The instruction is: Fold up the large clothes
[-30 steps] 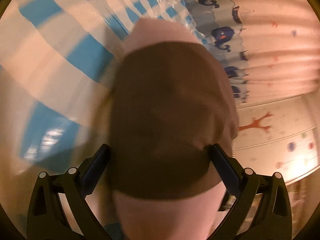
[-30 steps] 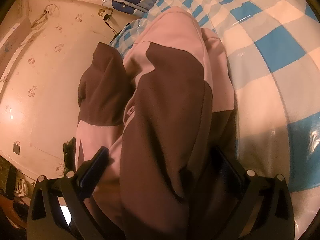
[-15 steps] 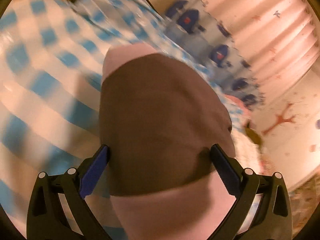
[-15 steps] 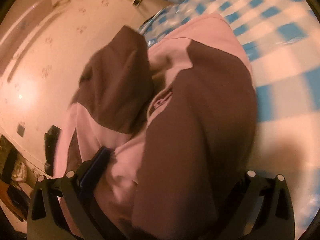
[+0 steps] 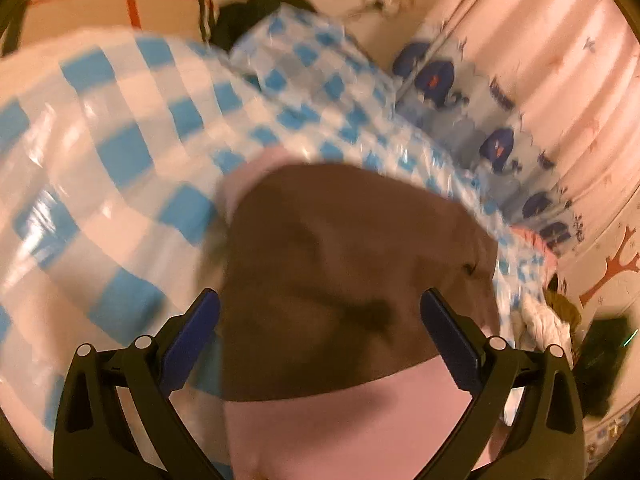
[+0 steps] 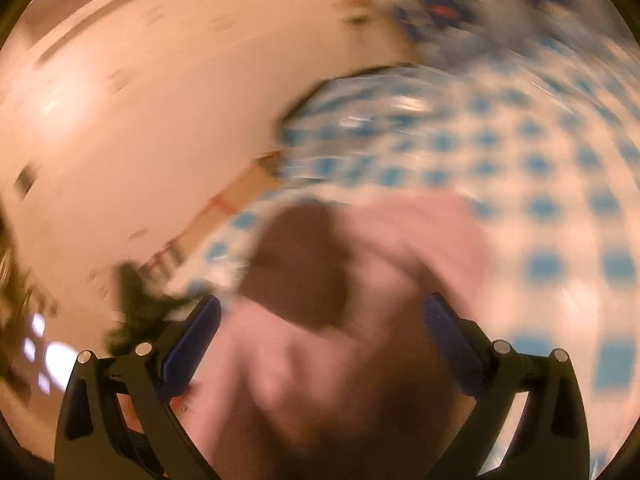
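Light: dim, warm orange cast | Glare: bright patch on wall, sheen on checked plastic sheet | Blur: heavy smear in right wrist view, milder in left | Edges: fisheye bending, dark corners

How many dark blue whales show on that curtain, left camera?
4, running down the curtain hem: top whale, second whale, third whale, fourth whale lowest. Blur and the checkered cover may hide more.

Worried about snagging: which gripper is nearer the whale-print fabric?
Left, probably. From the left gripper the whale-print fabric lies close ahead-right; from the right gripper it sits far ahead, blurred.
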